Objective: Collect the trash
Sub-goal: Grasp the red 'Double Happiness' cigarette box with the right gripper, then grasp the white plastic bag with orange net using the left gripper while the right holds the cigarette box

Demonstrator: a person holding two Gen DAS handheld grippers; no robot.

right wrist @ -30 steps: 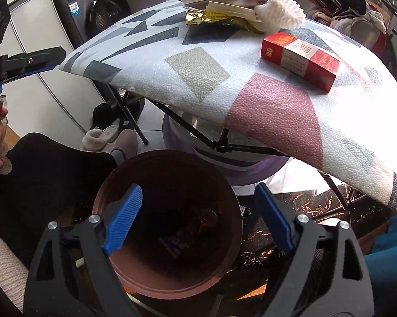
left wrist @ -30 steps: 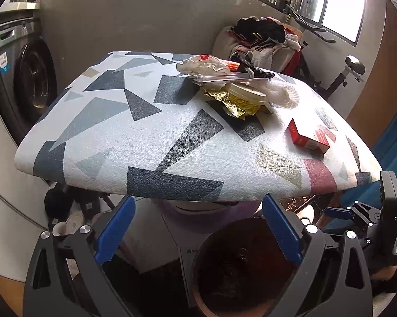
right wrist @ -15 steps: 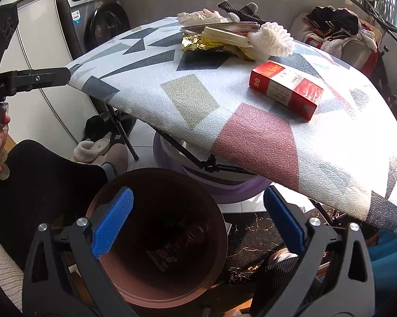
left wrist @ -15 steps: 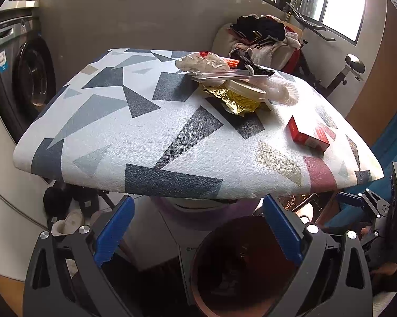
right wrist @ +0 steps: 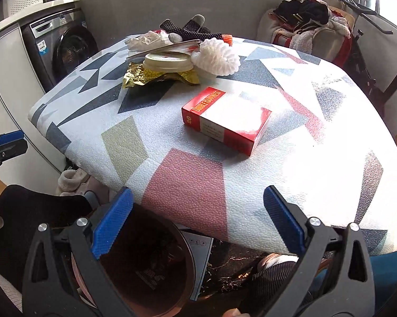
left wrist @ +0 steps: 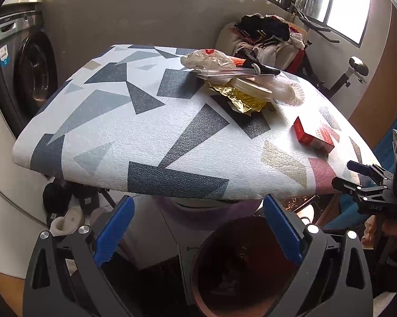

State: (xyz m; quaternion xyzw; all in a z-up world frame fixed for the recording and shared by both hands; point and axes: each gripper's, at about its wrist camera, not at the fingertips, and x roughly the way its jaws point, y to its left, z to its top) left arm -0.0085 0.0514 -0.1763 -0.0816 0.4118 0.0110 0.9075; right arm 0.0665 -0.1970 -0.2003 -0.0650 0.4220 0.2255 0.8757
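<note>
A red and white cigarette box lies on the patterned table; it also shows in the left wrist view. Behind it is a trash pile: gold foil wrapper, round cream lid, white foam net, crumpled plastic bag. A brown bin stands on the floor below the table's front edge, also in the right wrist view. My left gripper is open and empty above the bin. My right gripper is open and empty at the table's front edge, facing the box.
A washing machine stands at the left. A chair piled with clothes and an exercise bike are behind the table. Slippers lie under the table. A black dotted sock lies at the table's far edge.
My right gripper has risen from over the bin to the table's edge, and the cigarette box is now straight ahead. My left gripper has lifted slightly.
</note>
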